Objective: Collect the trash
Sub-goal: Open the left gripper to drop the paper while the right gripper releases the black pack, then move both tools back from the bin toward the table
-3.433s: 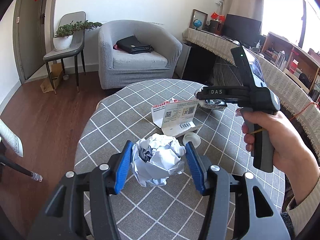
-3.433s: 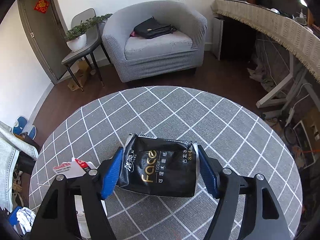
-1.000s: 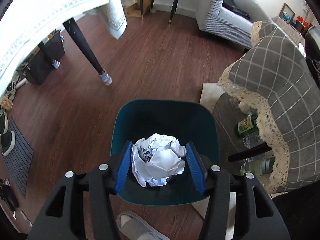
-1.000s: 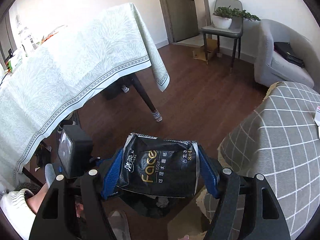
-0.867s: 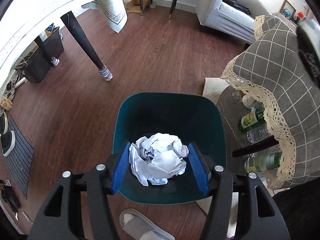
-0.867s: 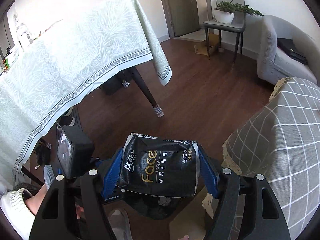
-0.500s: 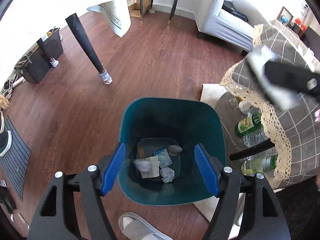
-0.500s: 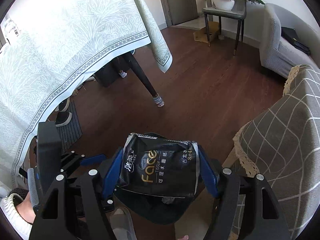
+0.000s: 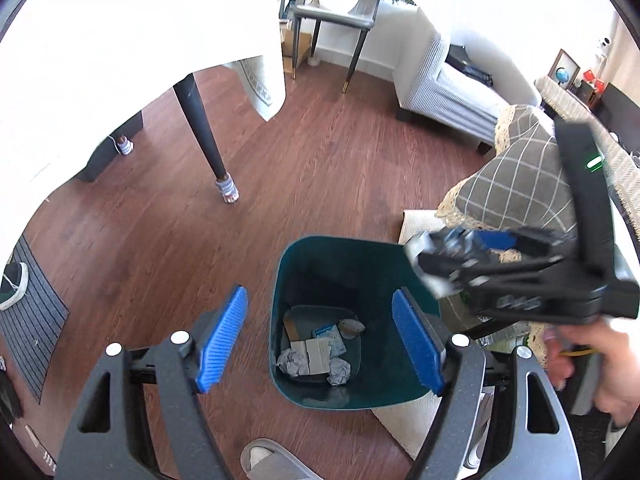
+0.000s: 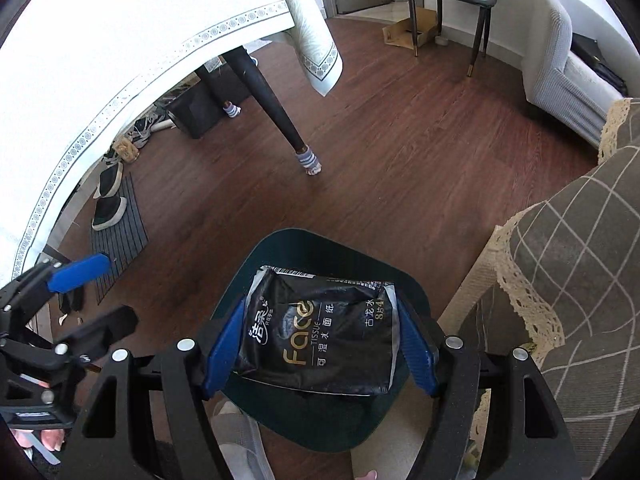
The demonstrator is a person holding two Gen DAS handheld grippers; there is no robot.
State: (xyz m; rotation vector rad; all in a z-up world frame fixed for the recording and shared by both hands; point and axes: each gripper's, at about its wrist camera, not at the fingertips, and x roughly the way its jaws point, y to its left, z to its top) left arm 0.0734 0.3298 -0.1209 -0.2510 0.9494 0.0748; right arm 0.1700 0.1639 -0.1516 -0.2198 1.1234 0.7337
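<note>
A dark teal trash bin stands on the wood floor and holds crumpled paper and other scraps. My left gripper is open and empty above the bin's left side. My right gripper is shut on a black tissue pack and holds it over the bin. In the left wrist view the right gripper reaches in over the bin's right rim. The open left gripper shows at the left of the right wrist view.
A round table with a grey checked cloth stands right of the bin, with bottles under it. A table with a pale cloth and a dark leg stands at the left. A grey slipper lies near the bin. An armchair is at the back.
My left gripper opened and dropped the crumpled paper ball into the bin, then drew back to the left. My right gripper moved over the bin with the tissue pack.
</note>
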